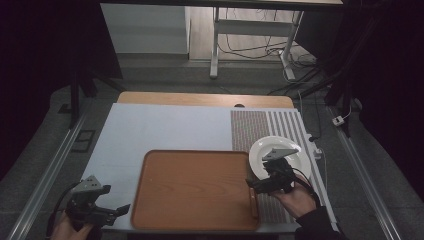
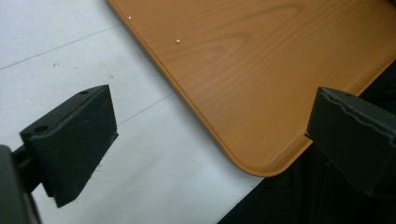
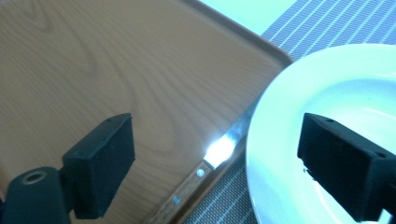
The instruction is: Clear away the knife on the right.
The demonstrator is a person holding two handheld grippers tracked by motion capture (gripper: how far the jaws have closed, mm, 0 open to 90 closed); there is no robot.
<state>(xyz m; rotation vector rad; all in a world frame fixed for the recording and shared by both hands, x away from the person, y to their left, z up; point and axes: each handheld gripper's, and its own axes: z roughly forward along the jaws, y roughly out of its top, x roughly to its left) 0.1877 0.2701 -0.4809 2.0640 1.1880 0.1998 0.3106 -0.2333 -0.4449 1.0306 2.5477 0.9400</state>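
Item count, work surface:

- Tray [image 1: 195, 190]: one, wood-grain, rectangular with rounded corners.
- Plate [image 1: 302, 160]: one, white, round.
- Knife [image 3: 205, 168]: one, with a wooden riveted handle and a metal blade.
- Placemat [image 1: 260, 127]: one, striped.
- Table cover [image 1: 150, 130]: one, pale sheet.
- Grippers: two, the left gripper [image 1: 120, 209] and the right gripper [image 1: 252, 184], each with two black jaws.
- Hands in the high view: two, one per gripper.
- Small pale specks on the tray in the left gripper view: two.
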